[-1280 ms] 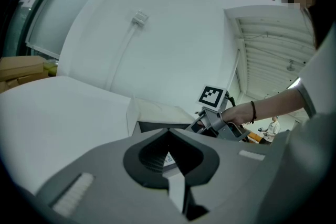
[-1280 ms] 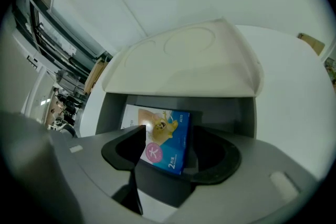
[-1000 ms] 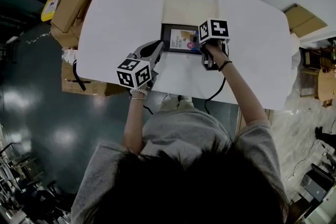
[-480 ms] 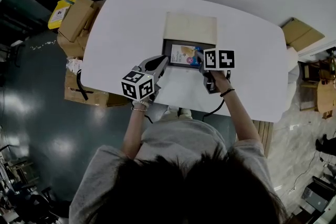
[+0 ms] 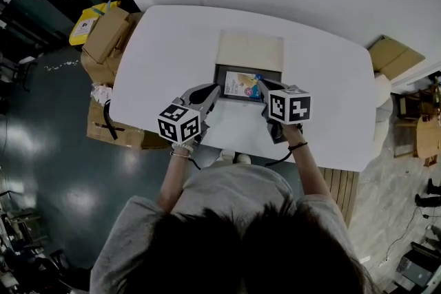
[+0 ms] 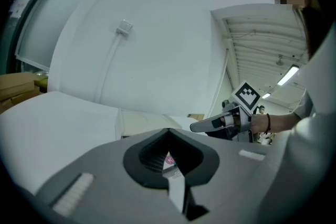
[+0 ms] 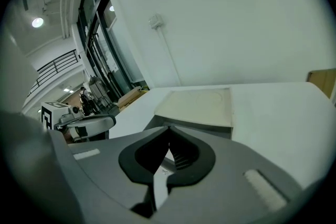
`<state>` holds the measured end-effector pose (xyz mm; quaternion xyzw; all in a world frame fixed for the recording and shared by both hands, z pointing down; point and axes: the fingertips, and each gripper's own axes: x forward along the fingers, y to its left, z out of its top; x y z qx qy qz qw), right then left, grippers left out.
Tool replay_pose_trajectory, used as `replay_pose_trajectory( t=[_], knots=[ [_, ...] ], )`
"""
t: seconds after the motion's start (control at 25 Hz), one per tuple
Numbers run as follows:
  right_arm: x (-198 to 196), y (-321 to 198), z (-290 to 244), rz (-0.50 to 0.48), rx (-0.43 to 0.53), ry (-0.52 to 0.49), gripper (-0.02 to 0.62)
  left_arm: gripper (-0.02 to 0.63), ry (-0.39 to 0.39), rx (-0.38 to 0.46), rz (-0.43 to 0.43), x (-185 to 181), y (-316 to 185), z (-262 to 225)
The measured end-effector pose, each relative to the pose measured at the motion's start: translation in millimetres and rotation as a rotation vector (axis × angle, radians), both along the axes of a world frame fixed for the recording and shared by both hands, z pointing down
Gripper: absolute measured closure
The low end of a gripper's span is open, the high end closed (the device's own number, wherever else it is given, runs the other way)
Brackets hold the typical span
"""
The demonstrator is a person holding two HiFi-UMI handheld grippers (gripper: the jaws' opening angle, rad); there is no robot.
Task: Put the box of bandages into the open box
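The open box (image 5: 220, 82) sits mid-table, dark inside, with its beige lid (image 5: 249, 50) folded back. The colourful box of bandages (image 5: 241, 85) lies flat inside it. My left gripper (image 5: 215, 91) rests at the box's left front corner, shut and empty. At the box's right front corner my right gripper (image 5: 262, 85) is shut with nothing in it. In the left gripper view a bit of the bandage box (image 6: 168, 161) shows through the closed left gripper (image 6: 168, 131), with the right gripper (image 6: 210, 124) beyond. In the right gripper view the lid (image 7: 197, 102) lies past the right gripper (image 7: 168, 128).
The white table (image 5: 158, 51) stands against a white wall. Cardboard boxes (image 5: 103, 38) are stacked on the floor to its left, and more cardboard (image 5: 389, 55) lies at the right. A dark cable (image 5: 275, 158) hangs below the table's near edge.
My right gripper drew back from above the open box to its front right corner and its jaws closed. The bandage box stays in the open box. The left gripper barely moved.
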<state>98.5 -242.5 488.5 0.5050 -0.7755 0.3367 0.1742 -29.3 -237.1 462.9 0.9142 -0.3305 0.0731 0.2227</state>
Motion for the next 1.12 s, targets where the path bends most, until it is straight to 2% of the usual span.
replay_pose_trajectory(
  t=[0.2, 0.52, 0.76, 0.96, 1.12],
  knots=[
    [-3, 8, -18, -0.033, 0.057, 0.002, 0.583, 0.611, 0.034, 0.022, -0.002, 0, 3, -17],
    [2, 15, -46, -0.038, 0.172, -0.051, 0.583, 0.611, 0.009, 0.071, 0.005, 4, 5, -31],
    [11, 18, -70, -0.008, 0.297, -0.075, 0.583, 0.611, 0.009, 0.089, -0.022, -2, 4, -38],
    [17, 22, -79, -0.001, 0.351, -0.148, 0.583, 0.611, 0.016, 0.112, -0.048, -5, 7, -44],
    [19, 25, -83, 0.0, 0.386, -0.151, 0.584, 0.611, 0.019, 0.119, -0.058, -7, 9, -44]
  ],
)
